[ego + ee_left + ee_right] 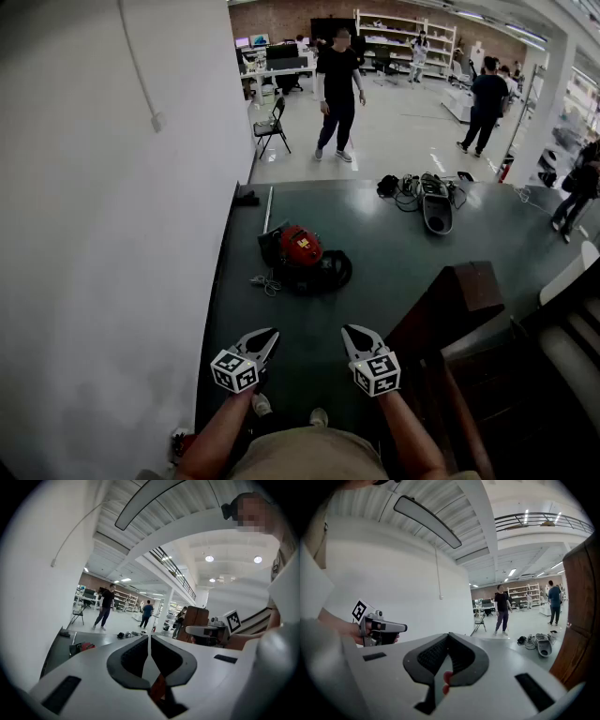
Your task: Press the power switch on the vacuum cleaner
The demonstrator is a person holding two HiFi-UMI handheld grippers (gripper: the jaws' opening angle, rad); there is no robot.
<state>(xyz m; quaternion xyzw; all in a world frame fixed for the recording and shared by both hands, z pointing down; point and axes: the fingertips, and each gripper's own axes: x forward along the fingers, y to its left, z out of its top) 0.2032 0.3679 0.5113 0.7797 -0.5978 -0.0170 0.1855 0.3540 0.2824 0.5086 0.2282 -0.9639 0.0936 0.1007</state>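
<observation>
- Left gripper (270, 336): held low in front of the person, jaws pressed together, nothing between them.
- Right gripper (349, 332): level with the left one and a little to its right, jaws likewise closed and empty.
- Vacuum cleaner (302, 255): red-and-black canister with its hose coiled alongside. It sits on the dark green floor (394, 272) ahead of both grippers, near the white wall (94, 187) and well apart from either gripper. Its switch is too small to make out.
- Grey appliance (436, 204): farther back on the same floor, among tangled cables.
- Wooden stair post (459, 300): to the right of the right gripper.
- Folding chair (272, 125): beyond the green floor, with several people standing around.
</observation>
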